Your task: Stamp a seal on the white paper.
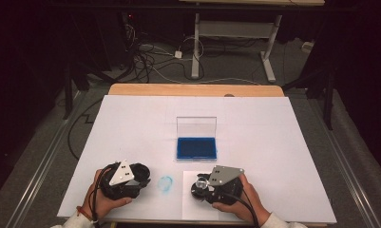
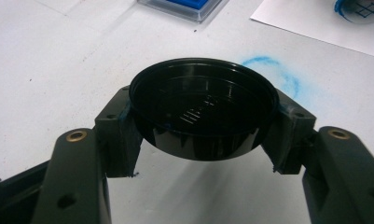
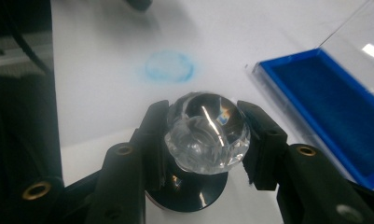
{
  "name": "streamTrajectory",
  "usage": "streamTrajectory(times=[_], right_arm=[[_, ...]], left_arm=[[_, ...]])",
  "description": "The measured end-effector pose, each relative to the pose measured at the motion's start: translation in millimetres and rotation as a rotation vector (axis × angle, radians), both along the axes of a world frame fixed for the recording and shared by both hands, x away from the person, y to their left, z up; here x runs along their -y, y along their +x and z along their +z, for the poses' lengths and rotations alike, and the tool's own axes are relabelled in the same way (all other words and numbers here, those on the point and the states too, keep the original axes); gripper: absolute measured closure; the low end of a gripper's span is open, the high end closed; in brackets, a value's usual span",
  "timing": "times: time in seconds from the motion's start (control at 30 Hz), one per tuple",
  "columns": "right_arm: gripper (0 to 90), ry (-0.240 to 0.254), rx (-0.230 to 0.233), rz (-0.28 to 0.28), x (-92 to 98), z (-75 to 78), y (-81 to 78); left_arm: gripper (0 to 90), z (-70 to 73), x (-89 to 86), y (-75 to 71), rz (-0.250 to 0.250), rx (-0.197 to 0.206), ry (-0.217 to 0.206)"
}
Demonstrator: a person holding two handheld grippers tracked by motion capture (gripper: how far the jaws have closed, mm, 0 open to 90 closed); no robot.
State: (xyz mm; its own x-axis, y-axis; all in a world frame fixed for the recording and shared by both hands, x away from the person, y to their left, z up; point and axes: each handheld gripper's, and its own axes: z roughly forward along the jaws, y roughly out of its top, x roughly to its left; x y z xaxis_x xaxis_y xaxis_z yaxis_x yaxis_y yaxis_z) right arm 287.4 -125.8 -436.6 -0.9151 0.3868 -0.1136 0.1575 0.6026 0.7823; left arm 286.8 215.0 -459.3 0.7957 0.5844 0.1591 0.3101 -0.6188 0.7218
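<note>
Two tongs grip things near the desk's (image 1: 131, 118) front edge: left tongs (image 2: 201, 116) squeeze a round black cap (image 2: 201, 109), right tongs (image 3: 205, 135) squeeze a stamp's clear knob (image 3: 205, 133), hiding the stamp's black base (image 3: 189, 193) partly.

On the white table surface (image 1: 131, 123) the biggest obstacle is the flat blue ink pad in its clear plastic case (image 1: 195, 147), near the middle; its transparent lid (image 1: 196, 127) stands upright at the far edge like a small wall. A gripper can pass to the left and to the right of this case, where the surface is wide and bare. Behind the lid there is also free room up to the wooden table edge (image 1: 193, 90).

Near the person, the left gripper (image 1: 139, 176) with a round black cap (image 2: 201, 109) and the right gripper (image 1: 200, 183) with a clear faceted stamp knob (image 3: 207, 131) stand apart. The gap between them holds a flat blue ink smudge (image 1: 165, 183), no obstacle. A white paper sheet (image 1: 190, 209) lies flat under the right gripper.
</note>
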Motion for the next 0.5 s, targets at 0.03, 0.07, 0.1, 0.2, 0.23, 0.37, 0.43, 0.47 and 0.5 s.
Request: streamTrajectory(times=[0.03,0.07,0.1,0.2,0.23,0.37,0.43,0.47,0.5], right_arm=[[57.4,0.02,0.003,-0.004,2.4,4.0,0.6],[57.4,0.031,0.008,-0.006,4.4,7.5,0.7],[57.4,0.042,0.02,-0.011,6.1,10.6,0.5],[57.4,0.071,0.036,-0.023,11.8,18.6,0.6],[57.4,0.075,0.046,-0.029,13.5,20.8,0.5],[57.4,0.1,0.059,-0.05,21.0,27.8,1.7],[57.4,0.099,0.059,-0.052,22.5,28.0,2.1],[57.4,0.094,0.059,-0.048,21.9,27.1,1.5],[57.4,0.086,0.059,-0.041,20.7,26.0,0.8]], left_arm=[[37.0,0.0,-0.1,-0.1,0.0,0.0,0.0],[37.0,0.0,-0.2,-0.3,0.0,0.0,0.001],[37.0,0.1,-0.3,-0.5,0.0,0.001,0.001],[37.1,0.5,-0.7,-0.7,0.002,0.003,-0.002],[37.0,0.5,-0.6,-0.7,0.002,0.003,-0.002],[37.0,0.0,0.0,-0.2,0.0,0.0,0.001],[37.0,-0.1,0.3,-0.2,0.0,0.0,0.002],[37.0,-0.1,0.6,-0.3,0.0,0.0,0.003],[37.0,-0.1,0.7,-0.4,0.0,0.0,0.003]])
